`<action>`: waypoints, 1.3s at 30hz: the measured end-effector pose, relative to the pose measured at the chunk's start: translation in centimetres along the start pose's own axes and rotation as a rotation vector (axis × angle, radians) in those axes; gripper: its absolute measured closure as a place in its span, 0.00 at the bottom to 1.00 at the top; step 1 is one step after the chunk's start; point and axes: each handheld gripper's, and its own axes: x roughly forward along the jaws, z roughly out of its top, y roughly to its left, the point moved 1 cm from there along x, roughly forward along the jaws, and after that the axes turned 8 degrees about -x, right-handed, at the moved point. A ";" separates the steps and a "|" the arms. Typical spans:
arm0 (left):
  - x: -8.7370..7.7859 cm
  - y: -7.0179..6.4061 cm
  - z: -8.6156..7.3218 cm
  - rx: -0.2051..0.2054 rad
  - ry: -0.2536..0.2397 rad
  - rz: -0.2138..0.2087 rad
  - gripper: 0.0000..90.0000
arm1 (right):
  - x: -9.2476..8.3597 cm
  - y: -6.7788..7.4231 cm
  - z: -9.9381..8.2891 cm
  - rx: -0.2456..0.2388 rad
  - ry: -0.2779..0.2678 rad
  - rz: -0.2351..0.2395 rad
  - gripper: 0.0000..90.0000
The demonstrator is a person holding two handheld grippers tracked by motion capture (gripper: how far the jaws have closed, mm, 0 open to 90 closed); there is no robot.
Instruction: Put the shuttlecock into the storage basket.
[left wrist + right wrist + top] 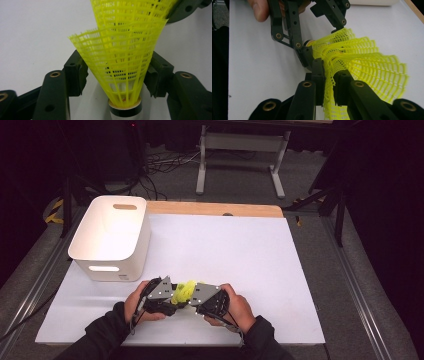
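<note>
A nested stack of yellow mesh shuttlecocks [184, 290] hangs between my two grippers, low over the front middle of the white table [235, 250]. My left gripper [116, 72] has its pads against both sides of the end shuttlecock's skirt [120, 50], just above its white cork [125, 108]. That same left gripper [323, 40] shows in the right gripper view, held by a hand. My right gripper [329, 85] is shut on the skirt of a farther shuttlecock [367, 65], pinching the mesh flat. In the high view the left gripper [176, 296] and right gripper [190, 295] face each other.
A white plastic bin [110, 235] with handle slots stands at the table's back left. A wooden strip [215, 209] runs along the far edge. Beyond it are a metal stand's legs [240, 165] and cables on the floor.
</note>
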 end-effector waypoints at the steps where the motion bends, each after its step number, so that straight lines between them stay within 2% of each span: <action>1: 0.0 0.0 0.0 0.001 0.001 -0.002 0.49 | 0.0 -0.1 0.0 0.000 0.001 -0.001 0.91; 7: 0.1 -0.1 0.1 0.016 0.000 -0.005 0.53 | -0.1 0.1 0.4 -0.011 0.003 -0.002 0.89; 10: 0.2 -0.2 0.3 0.014 -0.022 -0.007 0.55 | -0.3 0.0 0.8 -0.009 -0.006 0.003 0.85; 14: 0.0 -0.5 0.8 0.011 -0.107 -0.003 0.57 | -1.0 -0.7 1.6 0.035 -0.080 0.043 0.79; 15: 0.0 -0.5 0.8 0.011 -0.107 -0.003 0.58 | -1.0 -0.7 1.6 0.035 -0.080 0.043 0.79; 18: -0.1 -0.7 0.9 -0.012 -0.167 -0.006 0.59 | -1.6 -0.7 2.3 0.022 -0.087 0.019 0.72; 23: -0.5 -0.6 0.9 -0.024 -0.207 -0.001 0.59 | -2.4 -0.8 2.6 0.028 -0.103 0.000 0.61; 27: -0.6 -0.6 0.9 -0.020 -0.214 0.003 0.60 | -2.8 -0.7 2.9 0.021 -0.104 -0.018 0.56; 32: -0.8 -0.5 0.9 -0.015 -0.225 0.001 0.61 | -3.5 -0.8 3.2 0.040 -0.118 -0.039 0.49; 37: -0.8 -0.6 0.9 -0.022 -0.233 -0.006 0.60 | -4.4 -0.9 3.4 0.050 -0.142 -0.050 0.47; 39: -0.9 -0.6 0.9 -0.022 -0.237 -0.006 0.60 | -4.4 -0.7 3.5 0.041 -0.130 -0.063 0.49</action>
